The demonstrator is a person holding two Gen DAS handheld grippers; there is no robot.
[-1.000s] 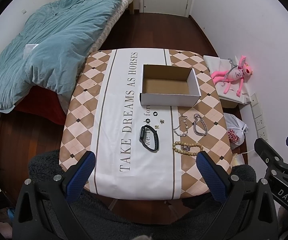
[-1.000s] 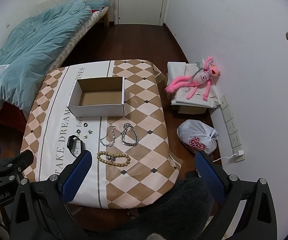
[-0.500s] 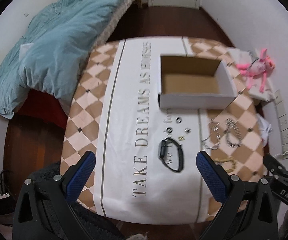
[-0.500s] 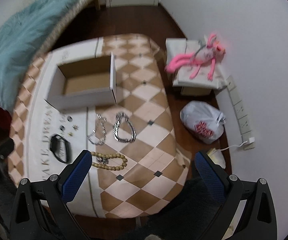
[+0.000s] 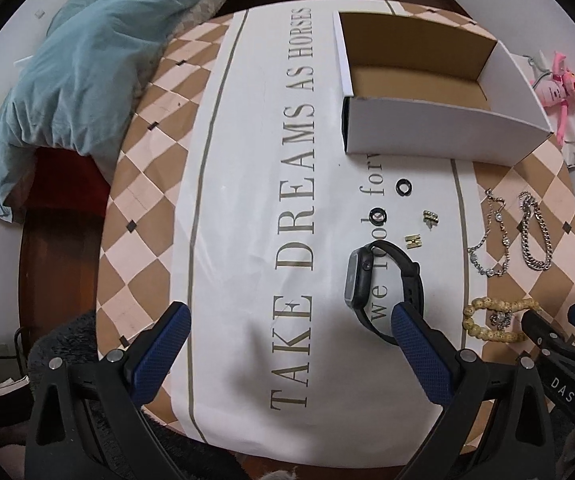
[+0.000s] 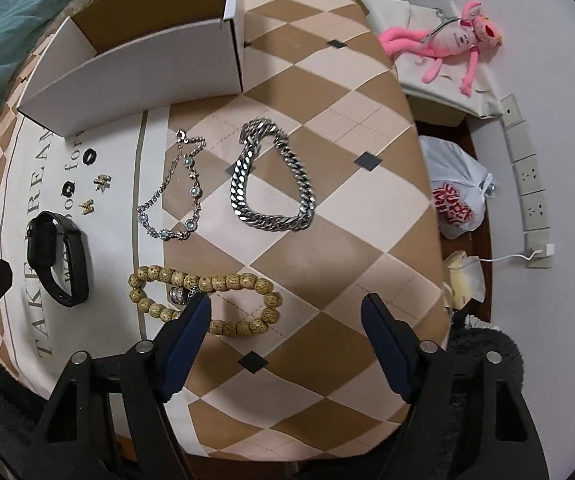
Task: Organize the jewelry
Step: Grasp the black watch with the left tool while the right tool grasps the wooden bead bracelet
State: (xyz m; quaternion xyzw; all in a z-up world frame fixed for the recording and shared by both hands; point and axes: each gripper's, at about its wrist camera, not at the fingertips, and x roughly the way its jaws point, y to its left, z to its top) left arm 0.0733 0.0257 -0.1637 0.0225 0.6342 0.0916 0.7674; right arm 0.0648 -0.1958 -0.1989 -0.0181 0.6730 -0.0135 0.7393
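An open white cardboard box (image 5: 427,128) stands at the back of the table, with jewelry laid out in front of it. My left gripper (image 5: 287,320) hangs open over the white strip, its right finger just over the black smartwatch (image 5: 383,284). Two black rings (image 5: 403,187) and two gold earrings (image 5: 430,218) lie beyond the watch. My right gripper (image 6: 287,312) points down over the wooden bead bracelet (image 6: 207,300), its jaws closing. The right half of the beads lies between the fingers, and no pad presses on them. A thin gem bracelet (image 6: 175,196) and a heavy silver chain (image 6: 271,184) lie further back.
A bed with a teal duvet (image 5: 87,60) runs along the table's left side. To the right, on the floor, are a pink plush toy (image 6: 447,40) on a white box, a plastic bag (image 6: 459,196) and wall sockets (image 6: 527,184). The table's right edge falls away close to my right finger.
Both grippers have come down toward the table, so the jewelry looks much larger. The right gripper's jaws have narrowed and now sit over the bead bracelet. The left gripper now stands beside the watch.
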